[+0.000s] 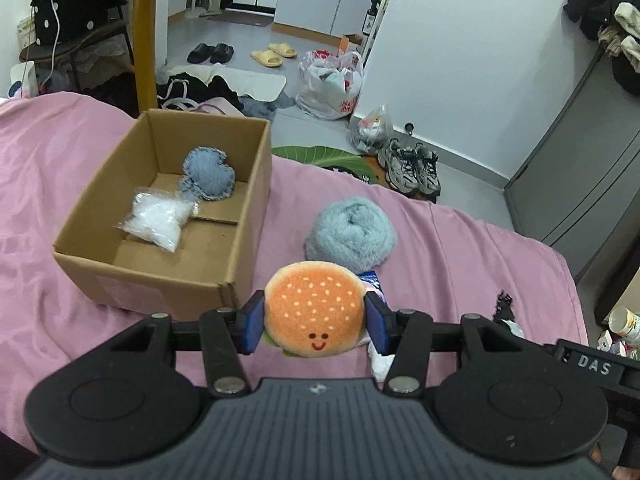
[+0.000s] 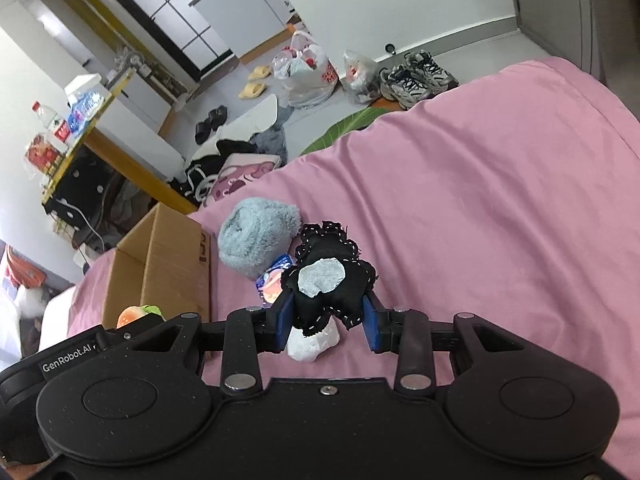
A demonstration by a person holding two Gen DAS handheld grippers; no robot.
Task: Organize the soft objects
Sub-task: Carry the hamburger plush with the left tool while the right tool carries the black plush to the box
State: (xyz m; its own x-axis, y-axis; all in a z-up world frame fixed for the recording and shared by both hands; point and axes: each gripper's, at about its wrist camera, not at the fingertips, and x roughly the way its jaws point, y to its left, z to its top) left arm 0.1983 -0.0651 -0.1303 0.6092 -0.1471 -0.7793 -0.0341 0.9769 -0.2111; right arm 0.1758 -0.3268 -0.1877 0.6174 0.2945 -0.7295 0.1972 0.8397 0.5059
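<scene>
Two handheld grippers work over a bed [image 2: 500, 184] covered in a pink sheet. The left gripper [image 1: 315, 322] has its jaws clamped on a burger plush [image 1: 316, 316], a round orange bun with pale seeds and a small smiling face; the blue pads [image 1: 253, 326] press on both of its sides. Ahead of these jaws and to their left stands an open cardboard box [image 1: 160, 280] on the sheet. Inside the box lie a blue denim heart [image 1: 208, 174] toward the far end and a clear bag of white stuffing [image 1: 158, 220] just beside it, touching it. Straight ahead of the left jaws, just beyond the plush, rests a rolled fluffy blue towel [image 1: 352, 232], outside the box and near its right wall. The right gripper [image 2: 327, 320] has its jaws clamped on a black fabric piece [image 2: 340, 296] with white stitching along its edge and a grey patch on top. A white lump [image 2: 312, 346] sits under that piece, between the jaws. Just ahead of the right jaws and to their left lie a small printed packet [image 2: 272, 278] and the towel, with the box further left.
</scene>
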